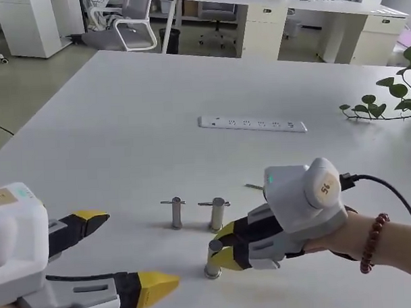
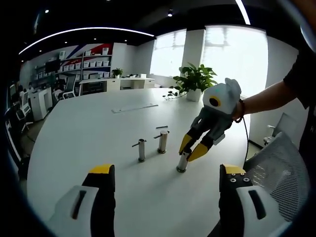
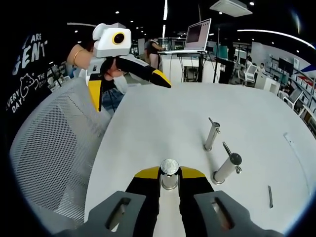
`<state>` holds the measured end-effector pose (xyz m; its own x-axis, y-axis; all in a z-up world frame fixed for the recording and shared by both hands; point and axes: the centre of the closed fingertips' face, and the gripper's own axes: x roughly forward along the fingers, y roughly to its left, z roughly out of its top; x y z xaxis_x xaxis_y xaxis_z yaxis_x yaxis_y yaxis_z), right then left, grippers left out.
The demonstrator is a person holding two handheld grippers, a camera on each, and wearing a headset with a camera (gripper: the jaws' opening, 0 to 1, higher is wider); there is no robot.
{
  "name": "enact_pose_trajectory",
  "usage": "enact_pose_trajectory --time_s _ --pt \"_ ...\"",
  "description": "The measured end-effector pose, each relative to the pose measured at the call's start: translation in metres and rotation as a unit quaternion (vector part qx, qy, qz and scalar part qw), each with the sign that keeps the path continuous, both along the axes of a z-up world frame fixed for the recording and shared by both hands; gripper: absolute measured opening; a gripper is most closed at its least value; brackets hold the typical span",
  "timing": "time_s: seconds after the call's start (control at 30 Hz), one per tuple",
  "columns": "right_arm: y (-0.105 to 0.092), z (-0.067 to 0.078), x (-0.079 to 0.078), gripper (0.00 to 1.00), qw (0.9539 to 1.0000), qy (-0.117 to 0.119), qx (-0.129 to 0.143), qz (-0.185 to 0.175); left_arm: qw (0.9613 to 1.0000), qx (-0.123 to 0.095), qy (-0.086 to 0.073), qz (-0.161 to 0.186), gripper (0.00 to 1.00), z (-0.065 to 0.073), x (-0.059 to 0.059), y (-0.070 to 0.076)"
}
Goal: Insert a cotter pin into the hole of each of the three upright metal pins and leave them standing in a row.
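Broad white bench (image 1: 123,130), carrying all items. Left hand-held gripper (image 1: 131,251), grey body with yellow-tipped black jaws: spread wide, holding nothing, hovering over the near edge of the bench. Right hand-held gripper (image 1: 219,251), same make: jaws closed on the head of the third pin, one yellow tip on either side in the right gripper view. Long white power strip (image 1: 252,123), lying flat, well apart from the work. Two short upright steel pins, left pin (image 1: 176,214) and middle pin (image 1: 217,215), standing side by side, each with a cotter pin through its top. Third short upright steel pin (image 1: 212,265), standing on the bench just in front of the middle pin, out of line with the pair, with no cotter pin in it; its hole cannot be made out. Loose thin metal cotter pin (image 1: 254,187), lying flat beyond the right hand-held gripper. Step in hand, by judgement: fitting the third pin. The next move likely calls for the free left hand-held gripper to fetch the loose cotter pin, narrow onto it, and thread it through while the right steadies the pin; then set it in line.
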<state>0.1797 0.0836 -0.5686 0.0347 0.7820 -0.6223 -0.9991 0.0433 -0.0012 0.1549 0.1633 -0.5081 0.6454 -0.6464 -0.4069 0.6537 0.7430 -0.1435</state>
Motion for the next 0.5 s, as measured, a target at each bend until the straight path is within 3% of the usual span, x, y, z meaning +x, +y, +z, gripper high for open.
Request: enact_pose_trajectory --time_s 0.5 --pt "-0.0009 0.0025 -0.0056 0.18 0.9998 0.018 0.008 -0.011 1.0 0.004 -0.001 -0.009 0.87 0.0013 -0.0012 -0.0017"
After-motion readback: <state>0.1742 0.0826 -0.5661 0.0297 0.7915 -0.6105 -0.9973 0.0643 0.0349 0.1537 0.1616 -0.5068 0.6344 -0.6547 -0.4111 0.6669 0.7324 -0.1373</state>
